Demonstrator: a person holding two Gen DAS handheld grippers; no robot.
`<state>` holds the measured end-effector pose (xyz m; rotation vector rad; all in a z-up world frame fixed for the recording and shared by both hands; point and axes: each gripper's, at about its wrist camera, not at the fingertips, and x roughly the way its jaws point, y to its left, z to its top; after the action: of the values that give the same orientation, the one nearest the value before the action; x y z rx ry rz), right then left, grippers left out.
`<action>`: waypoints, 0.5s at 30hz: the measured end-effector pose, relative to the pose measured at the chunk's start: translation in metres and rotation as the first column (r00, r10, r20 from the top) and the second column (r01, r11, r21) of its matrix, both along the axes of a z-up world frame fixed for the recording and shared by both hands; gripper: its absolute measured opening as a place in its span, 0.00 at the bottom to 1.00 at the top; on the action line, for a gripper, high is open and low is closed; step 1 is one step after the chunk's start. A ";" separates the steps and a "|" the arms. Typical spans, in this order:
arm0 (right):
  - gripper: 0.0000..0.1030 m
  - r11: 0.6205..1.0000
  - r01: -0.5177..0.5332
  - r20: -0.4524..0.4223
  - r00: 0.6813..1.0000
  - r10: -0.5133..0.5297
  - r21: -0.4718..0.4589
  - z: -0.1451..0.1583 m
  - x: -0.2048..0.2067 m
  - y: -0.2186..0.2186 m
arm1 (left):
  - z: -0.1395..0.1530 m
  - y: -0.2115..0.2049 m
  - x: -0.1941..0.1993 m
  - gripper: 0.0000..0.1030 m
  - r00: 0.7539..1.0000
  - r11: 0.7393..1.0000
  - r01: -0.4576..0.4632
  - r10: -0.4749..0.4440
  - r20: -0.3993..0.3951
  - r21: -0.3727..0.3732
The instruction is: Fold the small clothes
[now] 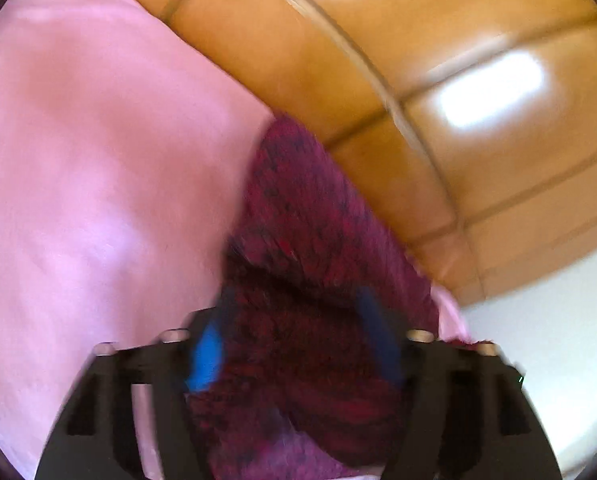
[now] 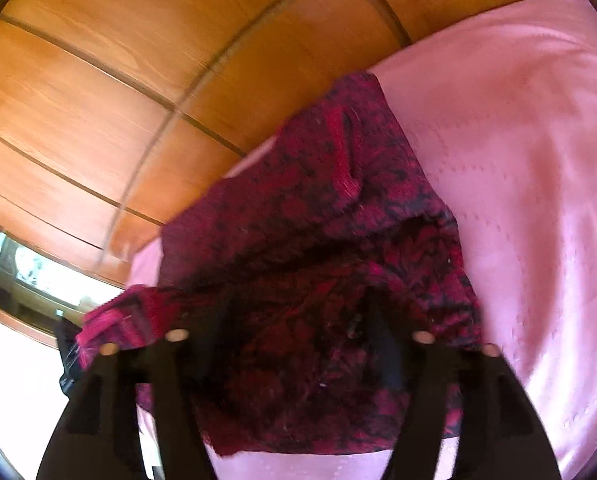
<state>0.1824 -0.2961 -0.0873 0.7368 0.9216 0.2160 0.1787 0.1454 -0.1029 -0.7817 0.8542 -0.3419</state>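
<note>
A dark red and magenta patterned knit garment (image 1: 298,208) lies folded over on a pink sheet (image 1: 98,140), near the sheet's edge. My left gripper (image 1: 294,344) hovers over the garment's near end. Its blue-padded fingers (image 1: 206,356) stand wide apart and the cloth lies loose between them. In the right wrist view the same garment (image 2: 318,184) shows a raised fold and a red ribbed band. My right gripper (image 2: 304,340) is above it with both dark fingers spread, and the pads are not pressing on the fabric. Both views are motion-blurred.
Orange-brown wooden panels (image 1: 438,80) stand just beyond the sheet's edge, also as panels (image 2: 98,80) in the right view. A pale surface (image 1: 538,340) lies at lower right. The pink sheet (image 2: 518,160) stretches away to the right. A bright framed opening (image 2: 38,272) sits at far left.
</note>
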 end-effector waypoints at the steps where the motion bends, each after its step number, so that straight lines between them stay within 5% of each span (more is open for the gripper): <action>1: 0.82 1.000 0.016 0.027 1.000 -0.015 -0.006 0.006 -0.005 -0.004 | 0.002 0.004 -0.004 0.64 1.000 1.000 -0.004 0.004 0.014 0.021; 2: 0.88 0.999 0.036 0.055 0.998 -0.034 -0.024 0.013 -0.012 -0.006 | 0.004 0.009 -0.011 0.64 0.999 0.999 0.000 -0.002 0.034 0.050; 8: 0.88 0.986 0.025 0.121 0.993 -0.005 -0.166 0.031 -0.052 -0.019 | -0.016 0.032 -0.060 0.72 0.995 0.995 0.069 -0.074 0.069 0.066; 12: 0.79 0.948 -0.069 0.046 0.995 0.088 -0.310 0.011 -0.060 -0.001 | -0.035 0.030 -0.090 0.75 0.988 0.990 0.138 -0.139 0.075 0.013; 15: 0.61 0.913 -0.123 -0.012 0.992 0.128 -0.389 -0.009 -0.051 0.016 | -0.041 0.009 -0.094 0.80 0.972 0.974 0.214 -0.219 0.088 0.070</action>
<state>0.1311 -0.2798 -0.0960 0.3069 0.9631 0.1434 0.0846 0.1545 -0.1436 -0.6122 0.8578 -0.5406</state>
